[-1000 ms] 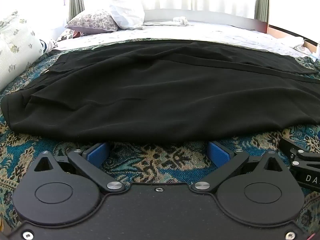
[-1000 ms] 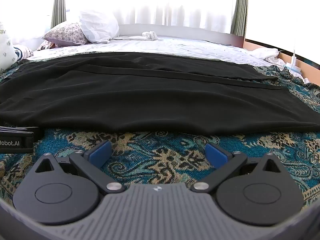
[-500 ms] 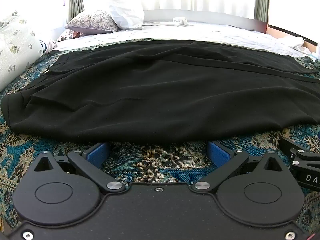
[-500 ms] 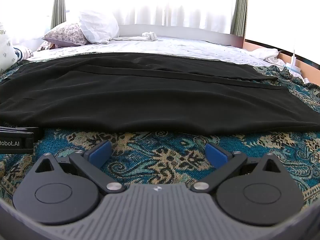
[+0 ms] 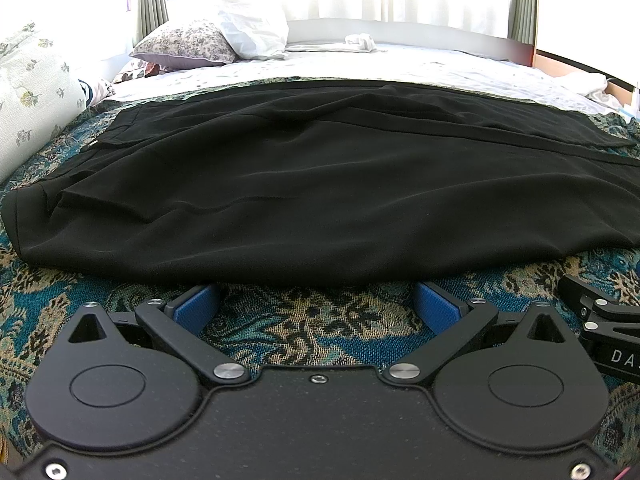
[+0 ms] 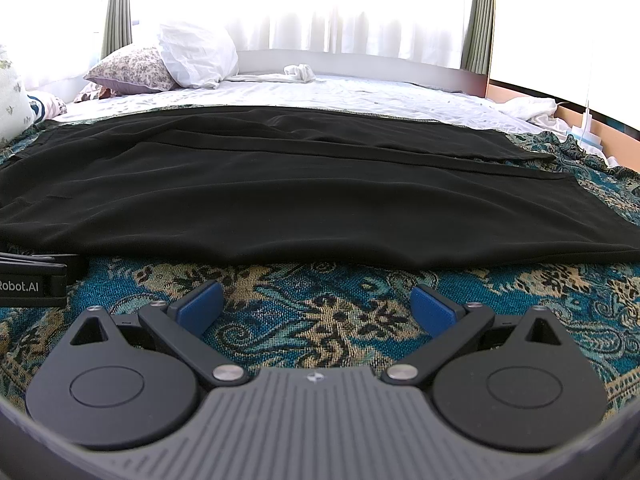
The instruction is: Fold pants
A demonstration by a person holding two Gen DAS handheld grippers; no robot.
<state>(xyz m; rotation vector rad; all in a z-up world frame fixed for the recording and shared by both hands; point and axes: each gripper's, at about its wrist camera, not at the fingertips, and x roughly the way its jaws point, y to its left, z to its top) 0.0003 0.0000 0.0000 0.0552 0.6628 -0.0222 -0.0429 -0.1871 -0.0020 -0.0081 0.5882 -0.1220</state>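
Black pants [image 5: 320, 184] lie spread flat across a patterned blue bedspread [image 5: 312, 320], waistband to the left, legs running right. They also fill the right wrist view [image 6: 304, 192], where the leg hems end at the right. My left gripper [image 5: 318, 300] is open and empty, low on the bedspread, its blue pads at the pants' near edge. My right gripper [image 6: 316, 300] is open and empty, a short way before the near edge. Each gripper shows at the other view's edge, the right one [image 5: 604, 320] and the left one [image 6: 36, 280].
Pillows [image 5: 224, 38] lie at the bed's far left on a white sheet [image 6: 340, 96]. A floral cushion [image 5: 32, 92] sits at the left. A small white cloth [image 6: 298, 72] lies by the far bed frame. Bright curtained windows stand behind.
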